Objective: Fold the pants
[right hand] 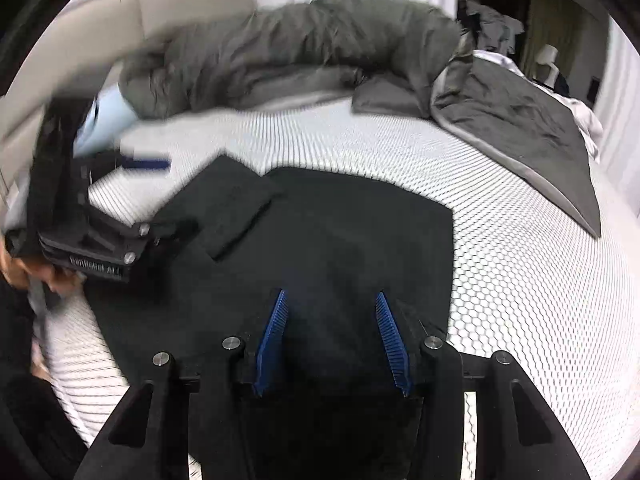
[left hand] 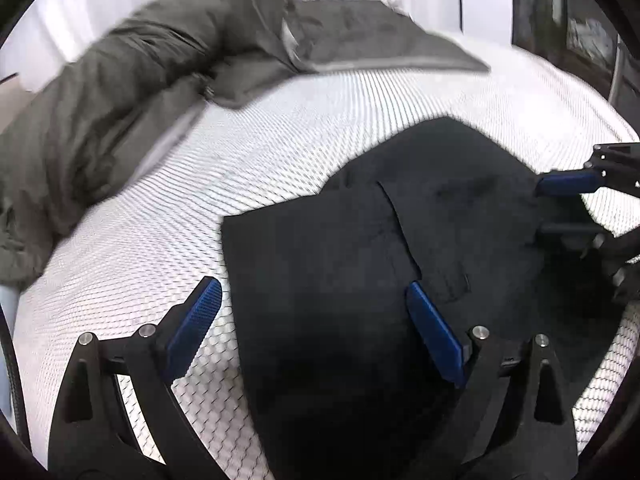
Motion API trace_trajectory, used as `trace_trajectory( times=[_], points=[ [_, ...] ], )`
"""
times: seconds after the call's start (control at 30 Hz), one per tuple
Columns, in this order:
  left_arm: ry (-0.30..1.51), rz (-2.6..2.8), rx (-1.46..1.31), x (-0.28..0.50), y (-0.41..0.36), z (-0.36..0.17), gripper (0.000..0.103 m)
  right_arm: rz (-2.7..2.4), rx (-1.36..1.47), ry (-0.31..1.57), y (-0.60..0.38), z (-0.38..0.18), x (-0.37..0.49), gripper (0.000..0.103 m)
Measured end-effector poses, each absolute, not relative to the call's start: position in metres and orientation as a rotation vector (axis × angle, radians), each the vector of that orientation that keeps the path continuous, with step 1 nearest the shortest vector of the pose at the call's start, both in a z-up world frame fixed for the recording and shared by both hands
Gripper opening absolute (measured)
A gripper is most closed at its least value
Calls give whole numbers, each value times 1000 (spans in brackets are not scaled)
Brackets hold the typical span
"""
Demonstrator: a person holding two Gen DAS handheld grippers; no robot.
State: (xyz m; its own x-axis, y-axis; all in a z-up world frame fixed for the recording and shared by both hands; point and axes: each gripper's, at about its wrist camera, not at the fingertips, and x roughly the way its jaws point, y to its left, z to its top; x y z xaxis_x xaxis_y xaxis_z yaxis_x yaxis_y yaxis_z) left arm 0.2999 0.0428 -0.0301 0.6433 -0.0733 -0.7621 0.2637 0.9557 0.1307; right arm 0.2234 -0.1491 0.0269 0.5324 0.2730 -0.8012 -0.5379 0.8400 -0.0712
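The black pants (right hand: 328,240) are lying flat on the white honeycomb-patterned mattress (right hand: 520,300), already folded into a compact, roughly square stack with a smaller flap (right hand: 232,204) of cloth resting on top toward its 10 o'clock corner in the right wrist view. From the left wrist view the same stack (left hand: 360,280) is filling the lower middle, its far corner pointing to about 1 o'clock and a seam or pocket edge running from 12 down toward 5.

The left gripper (left hand: 316,328) is hanging over the stack's near-left edge with its blue pads spread wide: one pad is sitting over bare mattress at 8 o'clock, the other over the cloth at 4 o'clock, and nothing is being pinched. The right gripper (right hand: 332,340) is hovering over the stack's near edge with its jaws partly apart; dark fabric is lying under and between the pads, but I cannot tell whether they are pressing on it. In the left view, the right gripper is showing at 3 o'clock, at the cloth's right border.

So the stack is lying straight ahead of both tools, each one sitting at its own side of the near edge. Judging from this, any further fold would be carrying that near edge away toward 12 o'clock.

Beyond, a rumpled grey duvet (right hand: 300,48) is heaped along the far side of the bed.
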Motion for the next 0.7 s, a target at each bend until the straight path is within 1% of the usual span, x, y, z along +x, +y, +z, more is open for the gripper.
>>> trace_trajectory(
  times=[0.03,0.07,0.1,0.13,0.17,0.3,0.4,0.47,0.6,0.7],
  points=[
    [886,-220,223,307,44,-36,94,484,-356,913,-146,18,228,47],
    [909,-243,192,313,48,-40,95,463,-376,947,-147,7,231,44],
    [917,-251,175,315,51,-43,98,457,-376,975,-152,-2,235,43],
    [931,-260,151,319,56,-47,103,471,-352,986,-158,-7,238,42],
    [942,-274,129,321,59,-51,103,482,-324,989,-164,-8,239,39],
    [972,-338,19,330,76,-62,103,497,-303,981,-171,-3,238,38],
    [969,-352,-29,326,83,-63,103,512,-309,972,-170,-5,237,40],
    [949,-350,-46,319,88,-53,100,542,-236,961,-177,5,236,42],
    [871,-302,-61,322,101,-38,100,568,-83,906,-199,27,245,44],
    [916,-215,-202,348,126,-47,97,466,-37,928,-211,21,258,45]
  ],
)
